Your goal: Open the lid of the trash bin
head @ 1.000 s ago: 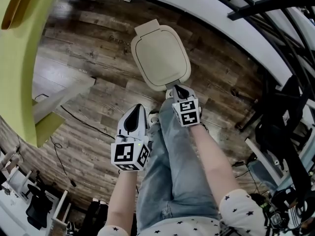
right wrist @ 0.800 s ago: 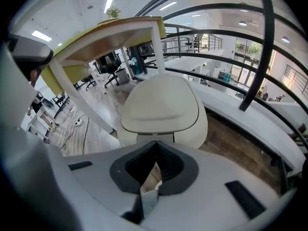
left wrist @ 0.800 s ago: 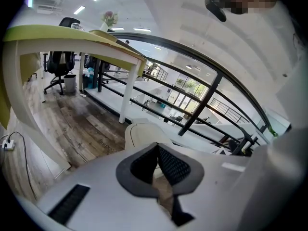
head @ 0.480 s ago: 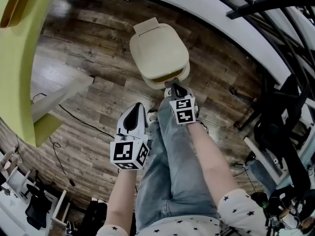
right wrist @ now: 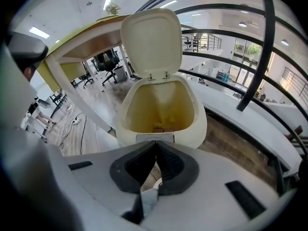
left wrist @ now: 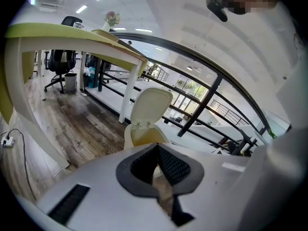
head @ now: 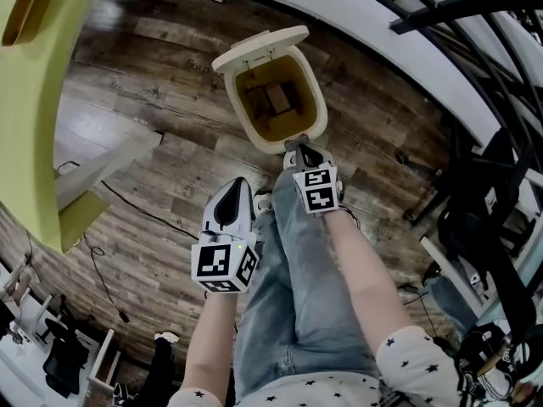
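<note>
A cream trash bin (head: pixel 312 130) (right wrist: pixel 197 124) stands on the wood floor with its lid (head: pixel 259 47) (right wrist: pixel 151 40) swung up and back. The yellowish inside holds some brown scraps (head: pixel 277 97). My right gripper (head: pixel 298 153) (right wrist: pixel 155 147) is shut, its tips right at the bin's near rim, by the front latch plate (right wrist: pixel 154 138). My left gripper (head: pixel 232 203) (left wrist: pixel 157 149) is shut and empty, held lower left, apart from the bin. The left gripper view shows the bin (left wrist: pixel 144 136) and raised lid (left wrist: pixel 149 105) ahead.
A yellow-green table (head: pixel 38 100) with white legs stands at the left. A black cable (head: pixel 140 209) runs across the floor. A white ledge and black railing (head: pixel 441 24) curve behind the bin. My legs in jeans (head: pixel 293 303) are below the grippers.
The bin lid went from flat and closed to standing open, exposing the inside. The right gripper stayed at the near rim; the left gripper held still.
</note>
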`<act>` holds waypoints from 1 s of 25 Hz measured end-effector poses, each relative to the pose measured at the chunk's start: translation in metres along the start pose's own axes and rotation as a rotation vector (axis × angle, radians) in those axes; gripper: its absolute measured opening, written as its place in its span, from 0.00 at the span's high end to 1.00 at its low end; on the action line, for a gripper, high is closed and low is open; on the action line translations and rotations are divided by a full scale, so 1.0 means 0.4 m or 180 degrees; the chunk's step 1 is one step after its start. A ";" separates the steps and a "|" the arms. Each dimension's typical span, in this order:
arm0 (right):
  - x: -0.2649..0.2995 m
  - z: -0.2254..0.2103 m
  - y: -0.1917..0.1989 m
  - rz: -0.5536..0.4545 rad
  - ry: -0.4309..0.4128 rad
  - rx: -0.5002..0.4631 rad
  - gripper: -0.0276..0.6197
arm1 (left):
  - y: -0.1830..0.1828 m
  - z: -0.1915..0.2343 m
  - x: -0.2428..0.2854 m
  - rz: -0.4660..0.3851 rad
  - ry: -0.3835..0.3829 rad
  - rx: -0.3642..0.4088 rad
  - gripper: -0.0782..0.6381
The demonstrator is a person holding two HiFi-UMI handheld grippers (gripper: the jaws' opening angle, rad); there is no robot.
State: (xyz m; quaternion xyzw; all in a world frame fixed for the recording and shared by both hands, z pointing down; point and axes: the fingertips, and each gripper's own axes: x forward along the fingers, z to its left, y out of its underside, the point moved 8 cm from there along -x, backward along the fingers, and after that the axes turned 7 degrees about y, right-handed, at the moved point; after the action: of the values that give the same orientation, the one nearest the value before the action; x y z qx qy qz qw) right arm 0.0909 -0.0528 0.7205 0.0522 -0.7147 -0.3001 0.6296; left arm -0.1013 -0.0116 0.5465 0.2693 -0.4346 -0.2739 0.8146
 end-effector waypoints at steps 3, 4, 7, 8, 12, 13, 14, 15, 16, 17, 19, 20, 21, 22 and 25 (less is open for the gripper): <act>-0.003 -0.001 -0.008 0.0030 -0.0006 0.0013 0.96 | -0.001 -0.003 -0.003 -0.0009 0.0015 0.0001 0.87; -0.005 -0.001 -0.010 0.0044 -0.0014 0.0016 0.96 | 0.000 -0.004 -0.005 -0.0011 0.0021 0.0003 0.87; -0.007 0.002 -0.015 0.0078 -0.0017 -0.0008 0.96 | 0.001 -0.005 -0.014 -0.0010 0.0044 0.0024 0.87; -0.007 0.003 -0.018 0.0093 -0.0014 -0.0011 0.97 | 0.001 -0.005 -0.018 -0.0010 0.0051 0.0032 0.87; -0.018 0.007 -0.033 0.0163 -0.0008 0.0036 0.97 | -0.001 -0.014 -0.038 -0.0025 0.0079 0.0067 0.87; -0.025 0.008 -0.038 0.0142 -0.0005 0.0044 0.97 | 0.000 -0.016 -0.042 -0.0030 0.0086 0.0073 0.87; -0.032 0.010 -0.042 0.0110 -0.0002 0.0047 0.97 | 0.000 -0.017 -0.046 -0.0036 0.0093 0.0077 0.87; -0.040 0.015 -0.047 0.0075 -0.0001 0.0047 0.97 | 0.002 -0.017 -0.051 -0.0042 0.0101 0.0083 0.87; -0.049 0.021 -0.050 0.0044 -0.0006 0.0045 0.97 | 0.003 -0.017 -0.057 -0.0048 0.0109 0.0089 0.87; -0.059 0.029 -0.053 0.0016 -0.0012 0.0040 0.97 | 0.005 -0.017 -0.064 -0.0052 0.0117 0.0097 0.87; -0.083 0.044 -0.053 -0.0032 -0.0018 0.0023 0.97 | 0.007 -0.021 -0.083 -0.0049 0.0129 0.0119 0.87; -0.099 0.051 -0.054 -0.0058 -0.0021 0.0021 0.97 | 0.007 -0.025 -0.094 -0.0047 0.0133 0.0133 0.87; -0.116 0.058 -0.056 -0.0088 -0.0024 0.0027 0.97 | 0.006 -0.028 -0.104 -0.0047 0.0136 0.0149 0.87; -0.133 0.064 -0.058 -0.0120 -0.0028 0.0039 0.97 | 0.004 -0.032 -0.114 -0.0051 0.0137 0.0164 0.87; -0.182 0.082 -0.062 -0.0190 -0.0057 0.0073 0.97 | -0.002 -0.043 -0.144 -0.0061 0.0126 0.0169 0.87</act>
State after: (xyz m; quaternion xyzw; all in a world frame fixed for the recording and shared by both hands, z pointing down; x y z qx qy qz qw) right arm 0.0676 -0.0284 0.6440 0.0780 -0.7218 -0.3110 0.6133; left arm -0.1141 0.0306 0.5054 0.3004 -0.4228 -0.2647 0.8129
